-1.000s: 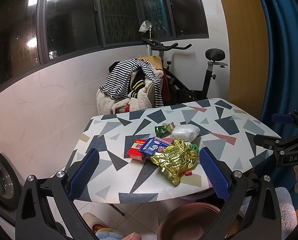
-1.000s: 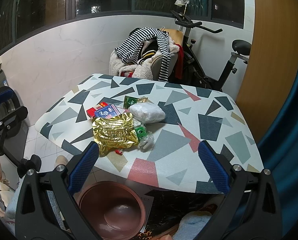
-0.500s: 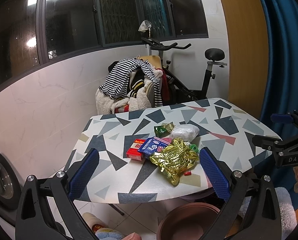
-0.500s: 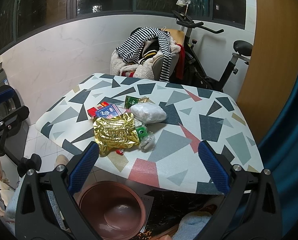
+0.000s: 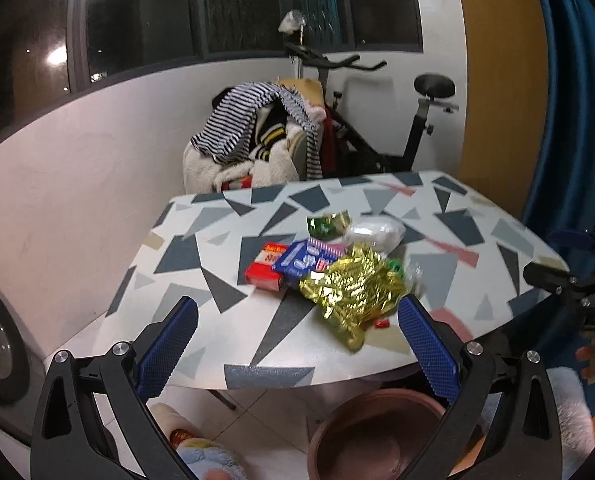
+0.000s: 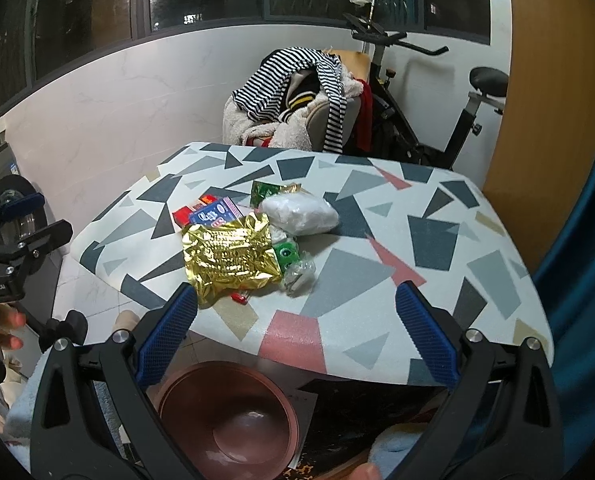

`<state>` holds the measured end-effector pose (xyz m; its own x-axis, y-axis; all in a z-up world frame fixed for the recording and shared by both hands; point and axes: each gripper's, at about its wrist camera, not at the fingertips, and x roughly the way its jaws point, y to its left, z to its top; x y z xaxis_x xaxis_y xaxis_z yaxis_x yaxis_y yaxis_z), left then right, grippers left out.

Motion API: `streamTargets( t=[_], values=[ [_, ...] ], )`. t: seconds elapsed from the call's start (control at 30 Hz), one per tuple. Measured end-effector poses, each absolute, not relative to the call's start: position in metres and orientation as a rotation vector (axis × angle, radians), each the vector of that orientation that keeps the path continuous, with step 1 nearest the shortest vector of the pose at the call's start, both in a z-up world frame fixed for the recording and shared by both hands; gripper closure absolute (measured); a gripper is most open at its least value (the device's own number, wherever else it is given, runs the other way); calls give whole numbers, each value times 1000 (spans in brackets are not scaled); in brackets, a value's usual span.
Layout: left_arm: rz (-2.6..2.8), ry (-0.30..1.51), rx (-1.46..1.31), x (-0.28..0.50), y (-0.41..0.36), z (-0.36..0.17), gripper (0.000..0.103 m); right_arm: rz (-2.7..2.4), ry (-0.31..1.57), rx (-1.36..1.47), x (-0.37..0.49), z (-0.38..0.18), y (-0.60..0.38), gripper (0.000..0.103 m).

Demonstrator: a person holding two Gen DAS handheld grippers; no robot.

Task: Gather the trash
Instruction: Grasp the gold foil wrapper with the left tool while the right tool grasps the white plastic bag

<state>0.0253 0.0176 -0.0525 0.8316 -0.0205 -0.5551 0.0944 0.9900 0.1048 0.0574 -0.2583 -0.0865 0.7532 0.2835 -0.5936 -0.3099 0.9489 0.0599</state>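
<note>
The red box (image 5: 266,271) lies half hidden under the blue pack (image 5: 307,258), and the small green packet (image 6: 286,253) is hard to read. The crinkled gold bag (image 6: 228,257) lies on the table (image 6: 437,240), long side toward its near edge. The left gripper (image 5: 297,344) and right gripper (image 6: 296,332) both stand wide, holding nothing, above a round brown bin (image 6: 233,420)

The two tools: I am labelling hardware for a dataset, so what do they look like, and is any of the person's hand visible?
Both look alike: the left tool and right tool have black angular frames with silver screws and two blue cross-hatched pads. White lettering marks each body, too blurred to read. Bare fingers with reddish nails show by the left one.
</note>
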Motion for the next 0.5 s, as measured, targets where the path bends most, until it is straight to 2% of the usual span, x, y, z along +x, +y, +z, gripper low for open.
streamTargets(
  t=[0.13, 0.27, 0.5],
  values=[
    [-63, 598, 108, 40, 27, -72, 5, 322, 671, -12, 70, -107, -261, 5],
    [-124, 724, -25, 66, 33, -108, 5, 361, 740, 11, 85, -132, -259, 6],
    [-214, 808, -125, 116, 23, -146, 7, 311, 756, 14, 107, -158, -265, 6]
  ],
)
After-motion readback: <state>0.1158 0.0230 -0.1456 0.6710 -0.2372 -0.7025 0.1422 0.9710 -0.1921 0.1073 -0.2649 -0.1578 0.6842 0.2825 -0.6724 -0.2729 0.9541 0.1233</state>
